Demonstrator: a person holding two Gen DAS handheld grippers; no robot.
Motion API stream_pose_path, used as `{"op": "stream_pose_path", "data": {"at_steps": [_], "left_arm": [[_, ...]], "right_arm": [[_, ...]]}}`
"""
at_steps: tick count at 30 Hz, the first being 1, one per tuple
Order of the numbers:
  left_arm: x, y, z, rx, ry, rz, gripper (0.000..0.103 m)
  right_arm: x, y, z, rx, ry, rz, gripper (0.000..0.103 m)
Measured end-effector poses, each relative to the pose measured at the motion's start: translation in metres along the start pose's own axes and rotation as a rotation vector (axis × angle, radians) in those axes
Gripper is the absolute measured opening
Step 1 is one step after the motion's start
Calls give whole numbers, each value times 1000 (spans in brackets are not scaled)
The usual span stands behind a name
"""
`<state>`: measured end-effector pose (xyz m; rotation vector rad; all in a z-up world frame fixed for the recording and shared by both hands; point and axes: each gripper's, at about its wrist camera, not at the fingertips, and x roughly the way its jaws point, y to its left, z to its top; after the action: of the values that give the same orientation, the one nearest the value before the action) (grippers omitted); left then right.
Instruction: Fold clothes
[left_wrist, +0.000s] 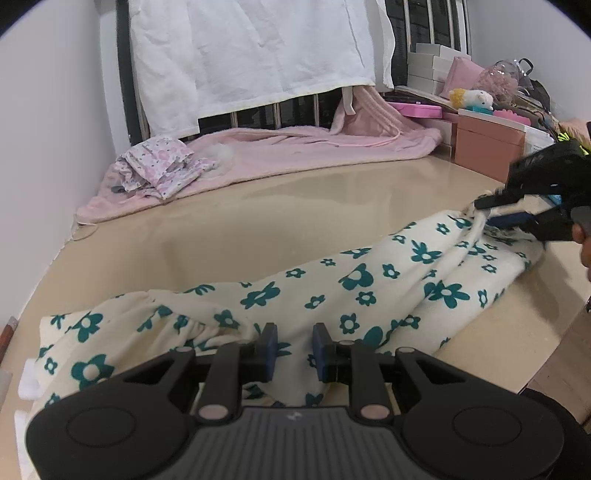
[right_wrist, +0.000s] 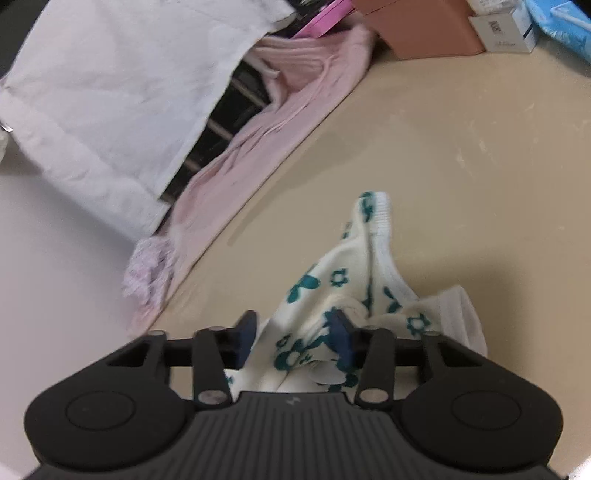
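- Cream fleece garment with teal flowers (left_wrist: 369, 288): lies stretched along the near edge of the beige tabletop (left_wrist: 295, 206).
- Left gripper (left_wrist: 294, 350): narrowly parted, clamping the gathered end.
- Right gripper (right_wrist: 295, 339): clamped on the opposite end's bunched cloth.

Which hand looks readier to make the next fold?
Probably right: the right gripper is shut on the cuff end of the floral garment; the left gripper sits at the waistband end.
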<state>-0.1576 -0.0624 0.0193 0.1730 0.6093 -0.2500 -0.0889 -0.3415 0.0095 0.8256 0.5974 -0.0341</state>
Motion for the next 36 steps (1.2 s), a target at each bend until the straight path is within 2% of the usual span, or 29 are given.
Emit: {"op": "stream_pose_path", "data": {"at_steps": [2, 4, 6, 8, 10, 15, 19, 21, 23, 25, 26, 27, 28, 29, 32, 34, 36], "left_arm": [[1, 2, 0, -13, -4, -7, 19], [1, 4, -1, -18, -7, -14, 19], [1, 5, 0, -18, -5, -17, 19], [2, 6, 1, -20, -1, -19, 19], [2, 6, 1, -23, -4, -21, 19], [2, 6, -1, -25, -11, -17, 19], [2, 6, -1, -21, -11, -15, 19], [2, 5, 0, -23, -10, -15, 19], [0, 7, 1, -38, -6, -20, 20], [-12, 11, 4, -75, -20, -43, 21], [-24, 16, 6, -95, -58, -74, 30], [-33, 23, 11, -86, -82, -98, 39], [-42, 31, 16, -76, -106, -122, 55], [-45, 38, 26, -50, -95, -119, 56], [-35, 49, 78, 36, 24, -122, 55], [-14, 38, 114, 109, 123, -200, 56], [18, 14, 141, 189, 177, -334, 60]], "right_arm": [[3, 5, -3, -33, -27, 5, 1], [-7, 4, -1, -5, -65, 107, 1], [-23, 4, 3, 7, -141, 237, 1], [-29, 5, 5, -20, -132, 204, 1], [-26, -2, 3, -19, -68, 130, 3], [-23, -27, -10, 10, -24, 52, 7], [-24, -17, -17, -84, -12, 12, 11], [-17, -18, -20, -118, -22, -19, 0], [-18, -18, -19, -150, -36, -36, 0], [-29, -15, -19, -176, -46, -30, 5], [-39, -13, -20, -204, -57, -13, 12], [-48, -9, -23, -243, -63, 4, 25], [-58, -5, -26, -284, -67, 20, 34], [-63, -1, -29, -310, -56, 32, 44], [-73, 6, -38, -340, 19, 70, 44], [-74, 4, -39, -337, 26, 22, 44], [-68, -3, -34, -297, 13, -34, 44]]}}
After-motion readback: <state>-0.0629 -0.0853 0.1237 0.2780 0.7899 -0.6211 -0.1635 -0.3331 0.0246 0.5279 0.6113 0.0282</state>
